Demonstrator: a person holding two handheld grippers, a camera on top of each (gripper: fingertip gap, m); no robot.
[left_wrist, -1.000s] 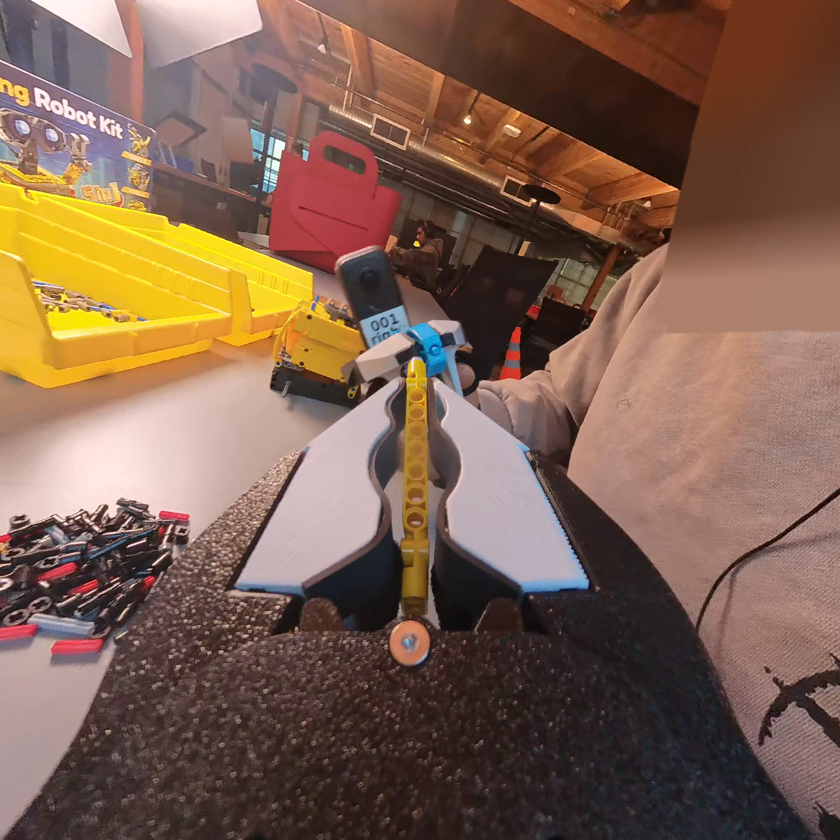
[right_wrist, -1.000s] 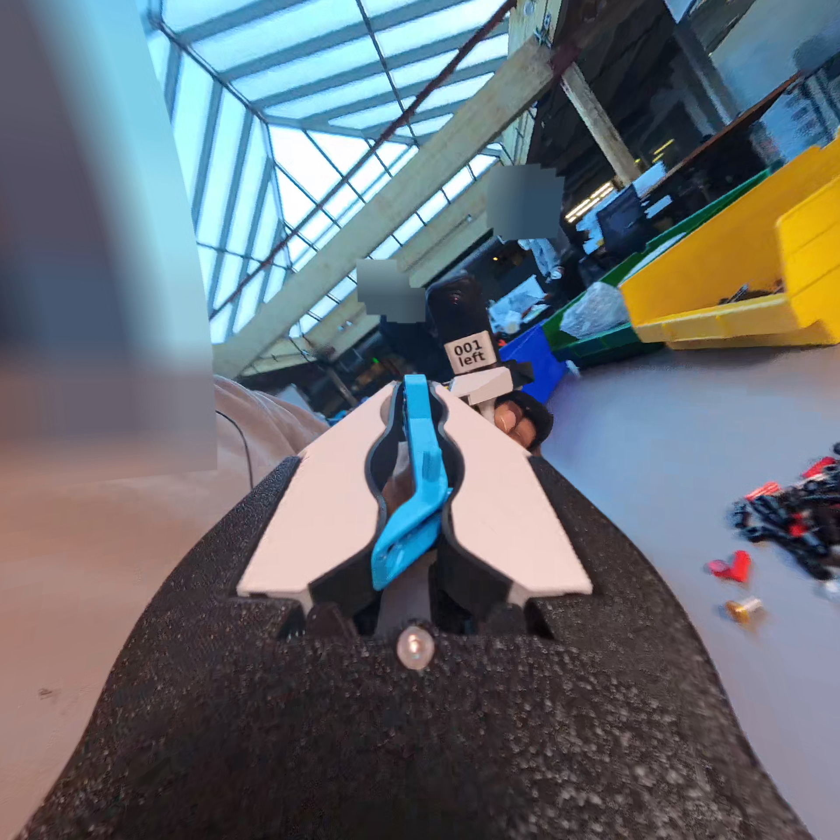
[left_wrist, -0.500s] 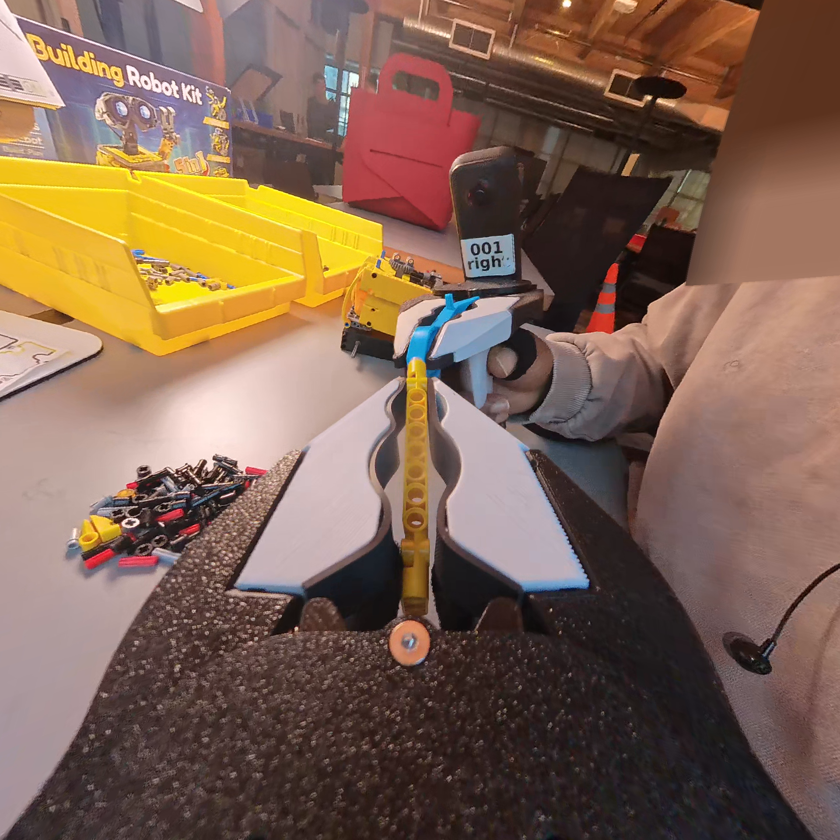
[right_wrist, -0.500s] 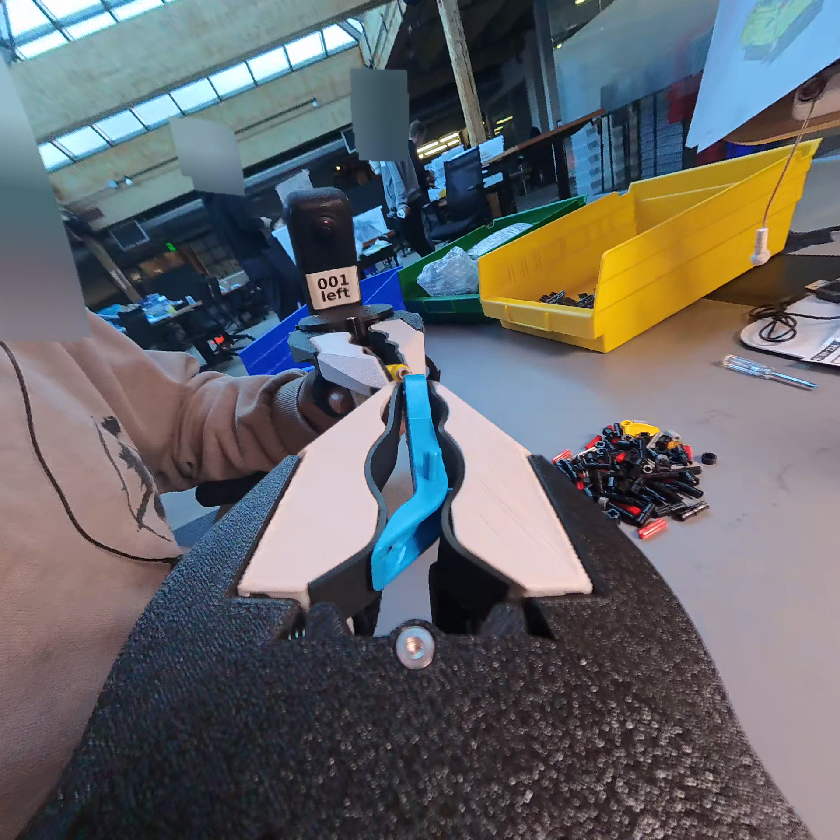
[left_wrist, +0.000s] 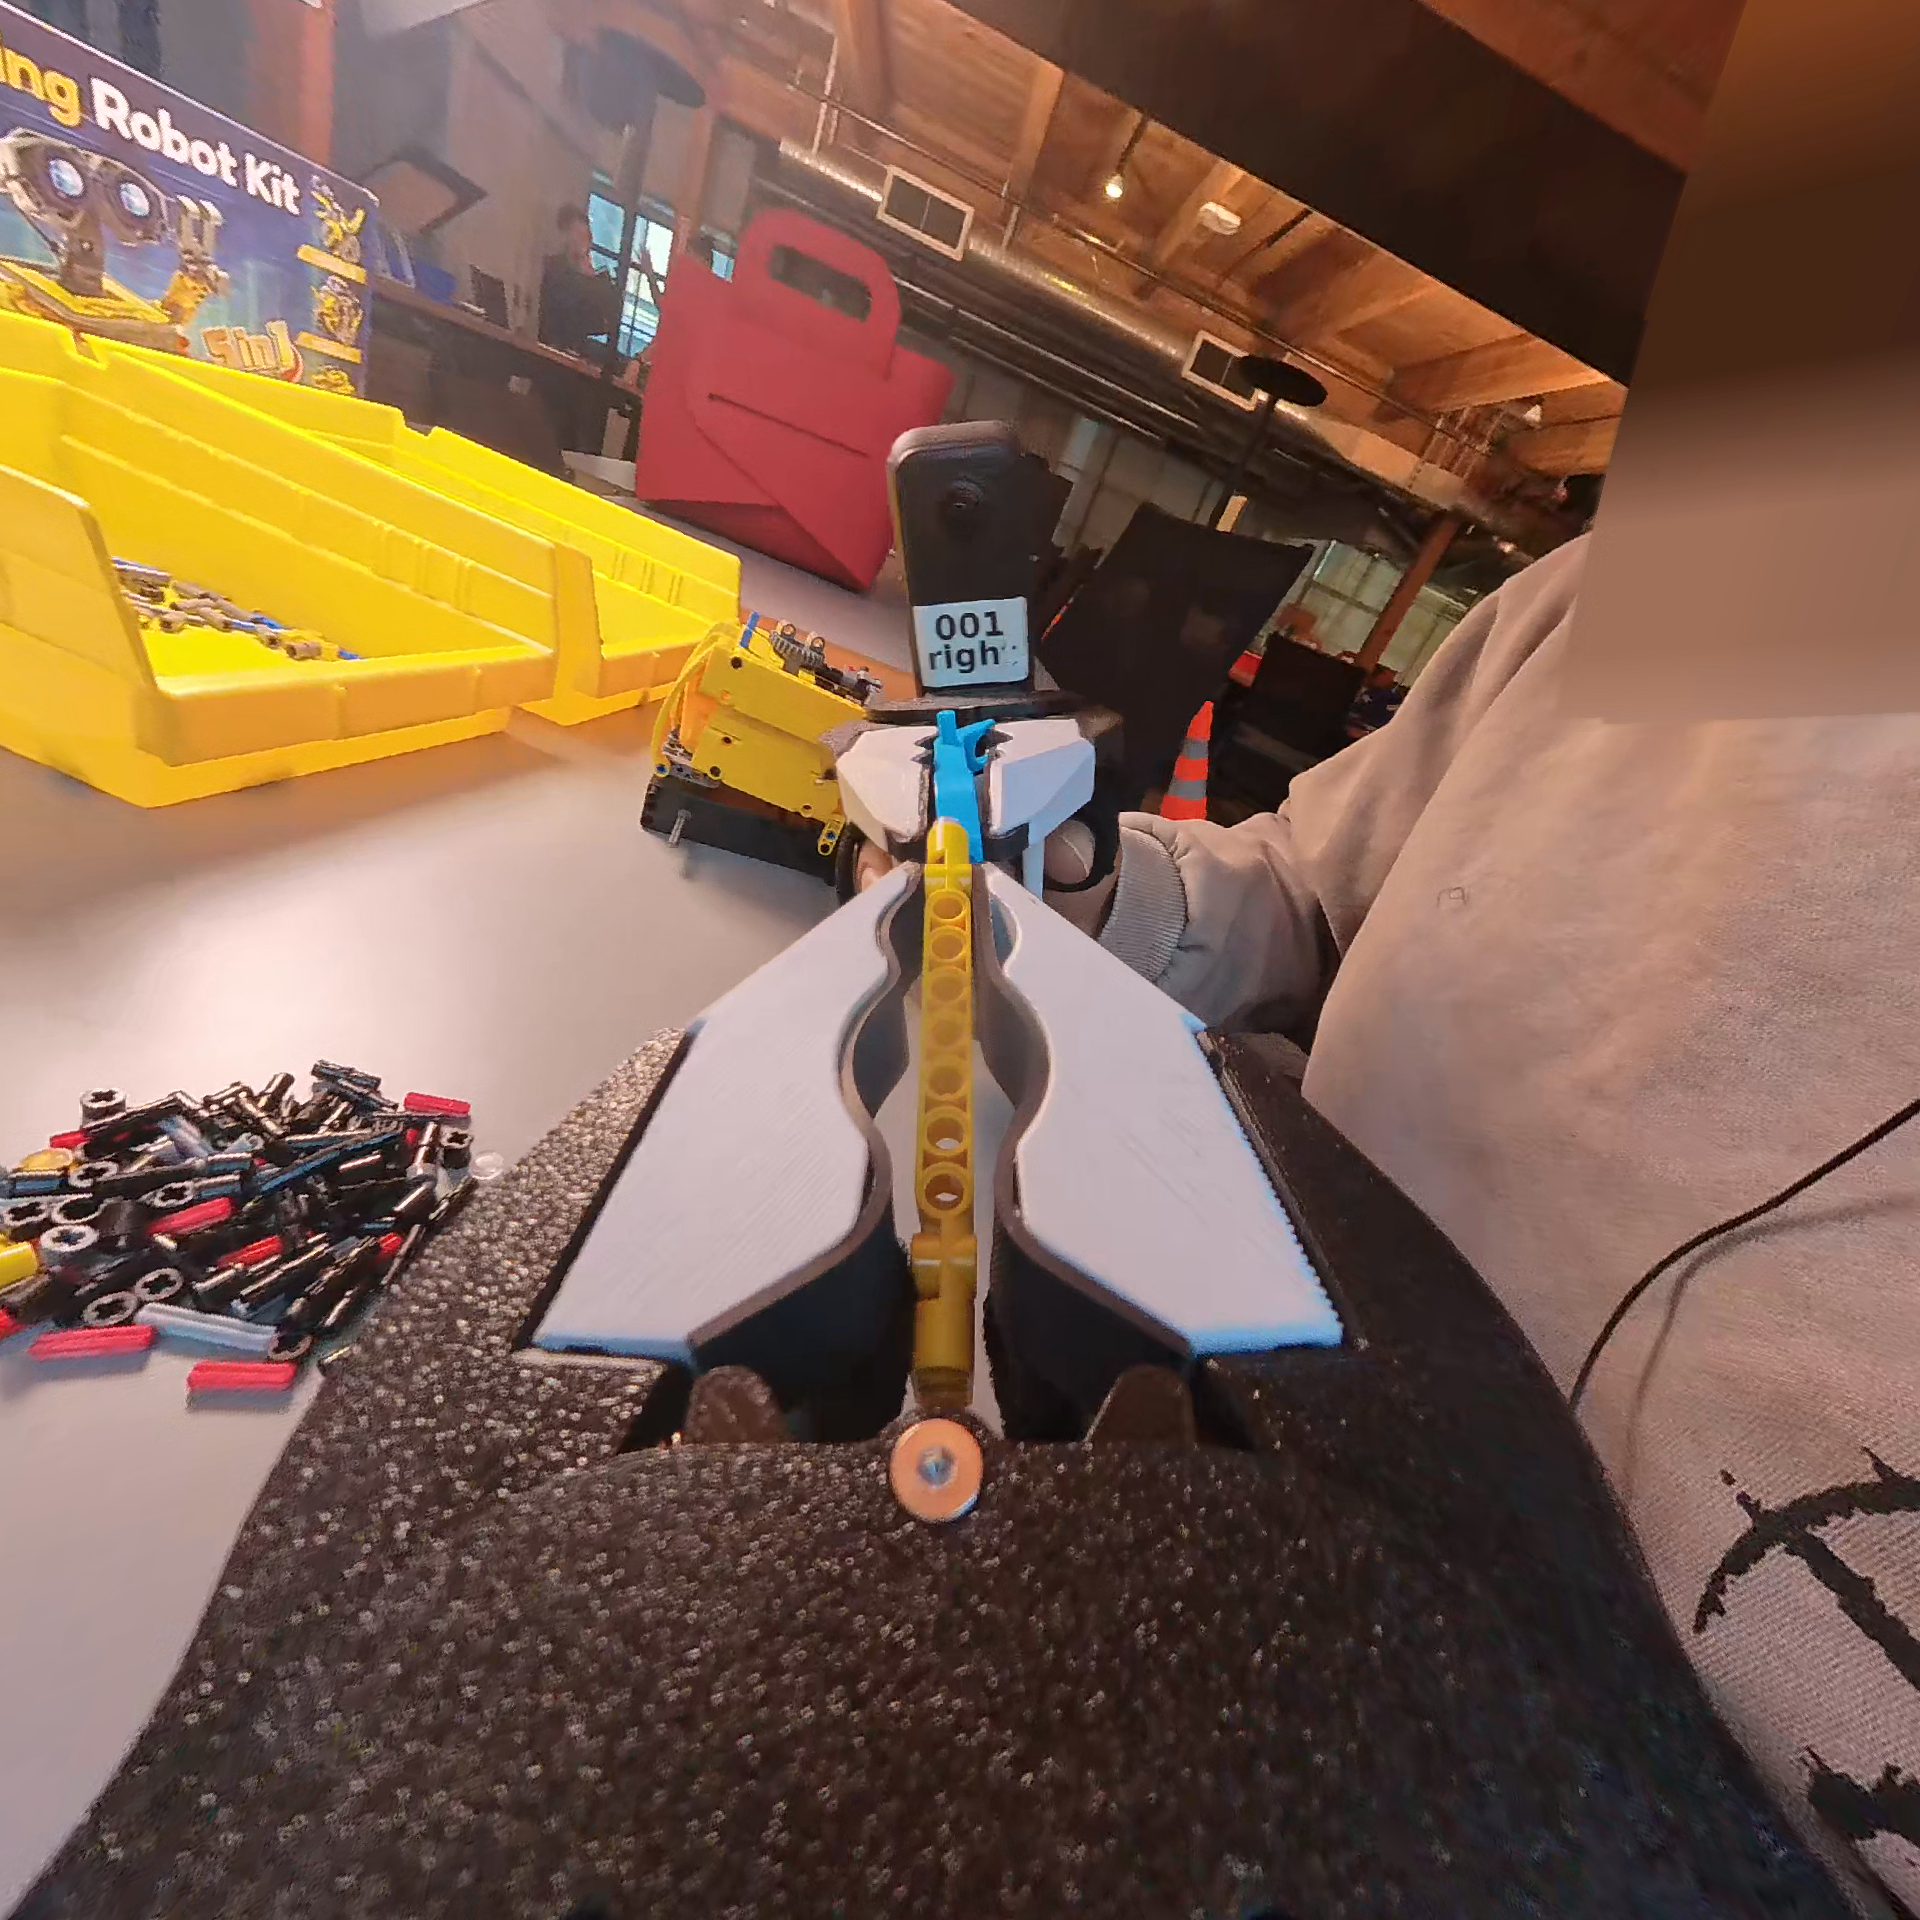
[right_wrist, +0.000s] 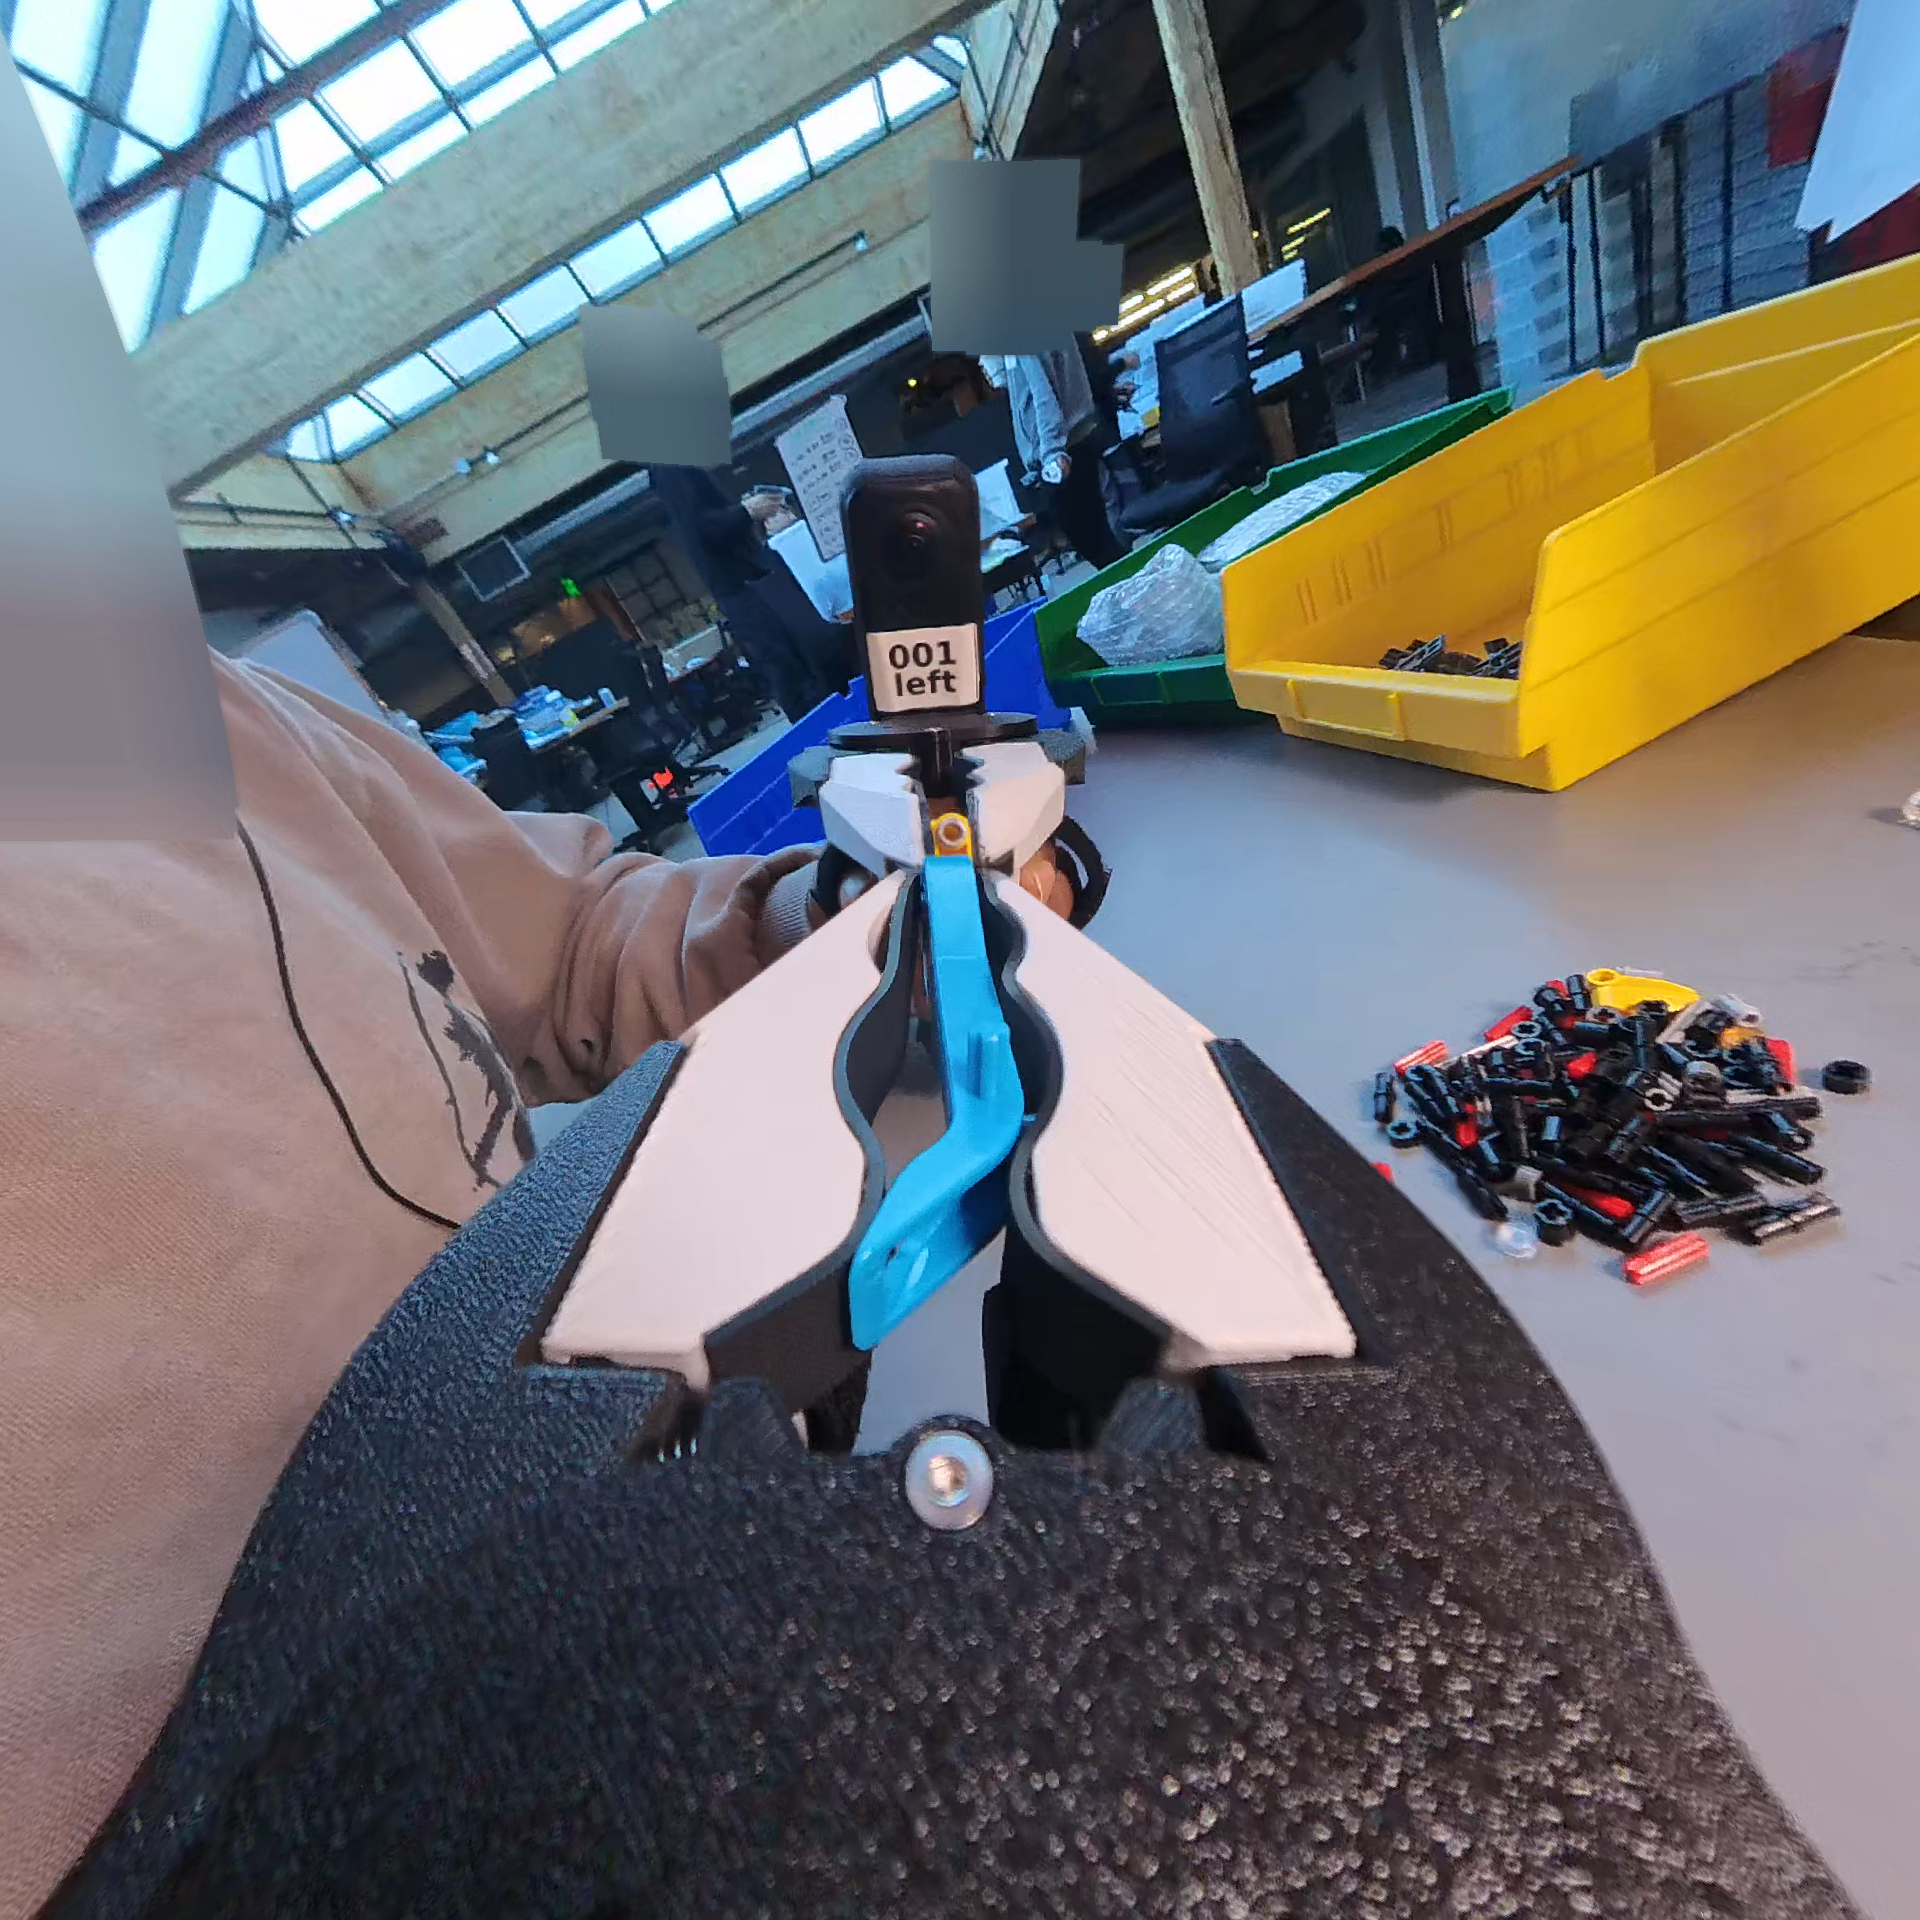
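My left gripper is shut on a long yellow beam with holes. My right gripper is shut on a bent blue beam. The two grippers face each other tip to tip above the grey table. The blue beam's end meets the yellow beam's tip, and the yellow tip shows just beyond the blue beam in the right wrist view. Whether the two beams are joined cannot be told. A pile of small black, red and grey pins lies on the table; it also shows in the right wrist view.
Yellow bins with small parts and a printed box stand at the back. A yellow and black built model sits behind the right gripper. A red bag stands farther back. Green and blue bins stand beside a yellow bin. A person's beige sleeve is close. My left and right fingertips are right by each other.
Both wrist views have swung and tilted over the last second. The grippers have stayed tip to tip, each shut on its beam.
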